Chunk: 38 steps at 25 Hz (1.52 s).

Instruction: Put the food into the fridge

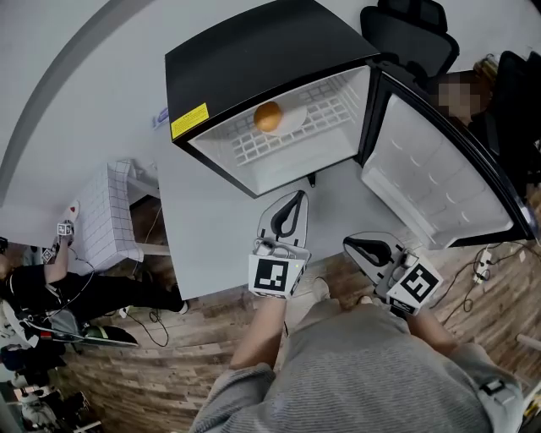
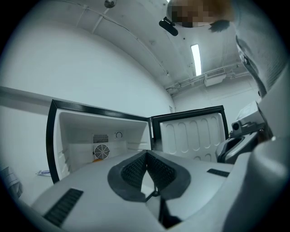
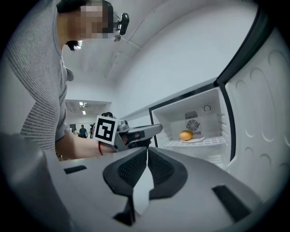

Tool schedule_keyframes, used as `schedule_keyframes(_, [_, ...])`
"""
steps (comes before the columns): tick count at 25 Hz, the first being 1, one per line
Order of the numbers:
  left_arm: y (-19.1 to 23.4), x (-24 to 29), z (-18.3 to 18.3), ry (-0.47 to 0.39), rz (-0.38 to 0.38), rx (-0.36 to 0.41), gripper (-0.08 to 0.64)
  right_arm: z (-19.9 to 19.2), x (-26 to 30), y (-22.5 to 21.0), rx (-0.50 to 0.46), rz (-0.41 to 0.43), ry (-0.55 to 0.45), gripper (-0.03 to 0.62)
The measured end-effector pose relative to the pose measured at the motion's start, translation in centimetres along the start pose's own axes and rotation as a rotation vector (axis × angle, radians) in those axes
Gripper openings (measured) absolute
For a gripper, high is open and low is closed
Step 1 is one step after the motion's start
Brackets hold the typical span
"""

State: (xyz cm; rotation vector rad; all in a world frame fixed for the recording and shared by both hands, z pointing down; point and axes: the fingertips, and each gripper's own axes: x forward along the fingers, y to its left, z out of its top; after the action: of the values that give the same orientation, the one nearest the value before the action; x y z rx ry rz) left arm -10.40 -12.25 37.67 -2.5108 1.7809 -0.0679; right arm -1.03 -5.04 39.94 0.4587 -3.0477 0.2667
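I held L gripper (image 1: 294, 201) level, jaws shut, empty, aimed at open fridge (image 1: 245, 59) ahead. R gripper (image 1: 353, 246) alongside, likewise shut, empty. Orange food (image 1: 268, 117) on shelf beyond both.

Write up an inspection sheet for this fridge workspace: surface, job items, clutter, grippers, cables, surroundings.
Surface: grey table carrying the fridge.
Job's things: fridge door swung open to the right; round orange food on a white plate on the wire shelf.
Clutter: nothing seen.
Grippers: left gripper and right gripper both shut and empty, in front of the open fridge.
Cables: power strip with leads on the wood floor at right; loose cables at lower left.
Surroundings: office chairs behind the door; white grid panel left of the table; another person at far left.
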Motion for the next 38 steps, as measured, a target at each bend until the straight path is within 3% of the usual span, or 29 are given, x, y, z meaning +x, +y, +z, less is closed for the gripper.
schedule_keyframes(6, [-3.7,-1.8,1.3,-0.029,-0.011,-0.035,0.011,0.2,-2.1,0.6,-0.009,0.007,-0.01,0.014])
schedule_keyframes(10, [-5.8,-3.0,0.8,0.011,-0.016,-0.042,0.011,0.2,-3.5,1.1,-0.016,0.012,-0.014,0.014])
schedule_keyframes(22, [-12.9,-7.3,1.2,0.006,-0.055,-0.117,0.011,0.5,-6.8,2.4,-0.048,0.038,-0.017,0.014])
schedule_keyframes(28, [-14.7,-9.2,-0.5,0.053,-0.052,-0.146,0.011,0.4,-7.8,3.4,-0.065,0.063,-0.011,0.014])
schedule_keyframes(38, [-16.4,-9.8,-1.3,0.047,-0.053,-0.182,0.011,1.0,-8.3,3.9,-0.105,0.09,-0.002,0.014])
